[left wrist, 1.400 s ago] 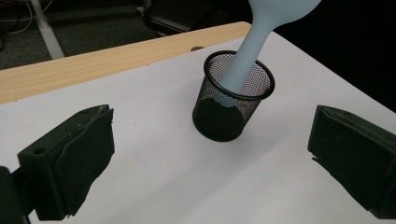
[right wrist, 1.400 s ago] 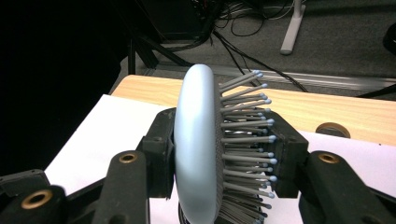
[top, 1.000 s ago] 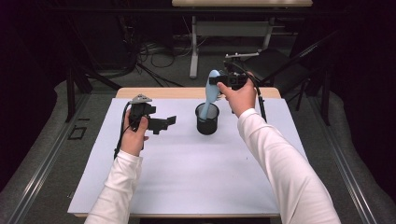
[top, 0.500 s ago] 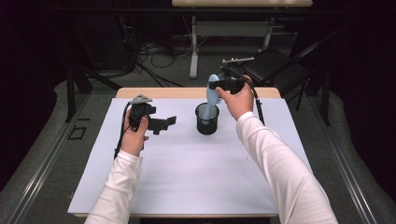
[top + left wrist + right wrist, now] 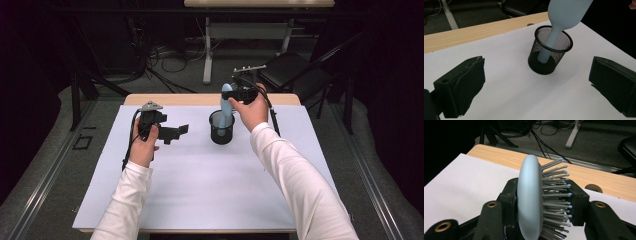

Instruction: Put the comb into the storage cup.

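A pale blue hairbrush (image 5: 226,103) hangs handle-down into a black mesh cup (image 5: 221,128) on the white sheet. My right gripper (image 5: 235,94) is shut on the brush's head; in the right gripper view the hairbrush (image 5: 530,200) sits clamped between the jaws, bristles to the right. The brush's handle reaches down inside the mesh cup (image 5: 549,53), as the left gripper view shows for the hairbrush (image 5: 564,15). My left gripper (image 5: 181,130) hovers to the left of the cup, open, its jaws wide apart with nothing between them.
The white sheet (image 5: 200,190) covers most of the wooden table (image 5: 170,99), whose far edge shows bare. Beyond it are a dark floor with cables, a desk leg (image 5: 207,55) and a black chair (image 5: 295,67). A round hole (image 5: 593,187) sits in the wooden strip.
The right hand has lowered the brush slightly, so its handle sits deeper in the cup. The left gripper has stayed where it was.
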Demonstrator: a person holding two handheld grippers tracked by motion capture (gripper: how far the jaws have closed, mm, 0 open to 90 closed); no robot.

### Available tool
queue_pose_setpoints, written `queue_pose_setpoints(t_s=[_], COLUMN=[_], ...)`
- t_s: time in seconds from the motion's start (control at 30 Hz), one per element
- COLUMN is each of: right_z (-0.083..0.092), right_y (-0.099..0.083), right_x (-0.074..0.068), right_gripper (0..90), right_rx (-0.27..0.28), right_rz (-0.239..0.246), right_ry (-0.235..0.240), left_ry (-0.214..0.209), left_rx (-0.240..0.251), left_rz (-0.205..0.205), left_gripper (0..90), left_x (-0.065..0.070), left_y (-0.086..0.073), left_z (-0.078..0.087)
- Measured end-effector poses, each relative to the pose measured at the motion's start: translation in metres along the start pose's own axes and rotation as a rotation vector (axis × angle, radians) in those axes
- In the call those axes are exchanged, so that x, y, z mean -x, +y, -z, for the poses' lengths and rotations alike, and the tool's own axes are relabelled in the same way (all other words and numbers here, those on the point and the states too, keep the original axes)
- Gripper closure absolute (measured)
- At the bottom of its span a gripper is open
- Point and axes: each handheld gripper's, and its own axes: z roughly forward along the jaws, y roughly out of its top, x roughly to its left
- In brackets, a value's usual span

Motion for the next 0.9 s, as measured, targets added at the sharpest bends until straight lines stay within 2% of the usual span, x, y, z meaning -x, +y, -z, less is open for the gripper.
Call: queue_pose_setpoints(t_s=[0.43, 0.9], right_z=[-0.0036, -0.0059], right_y=[-0.0027, -0.0030], right_x=[-0.0032, -0.0069], right_gripper=[50.1, 44.3], right_rx=[-0.007, -0.020], right_rz=[0.034, 0.038], right_ry=[0.000, 0.022], left_ry=[-0.001, -0.001], left_rx=[-0.005, -0.007], left_rz=[-0.004, -0.005], left_gripper=[0.7, 0.7], left_x=[0.0003, 0.0005], left_y=[-0.0001, -0.0005], left_z=[-0.0006, -0.0012])
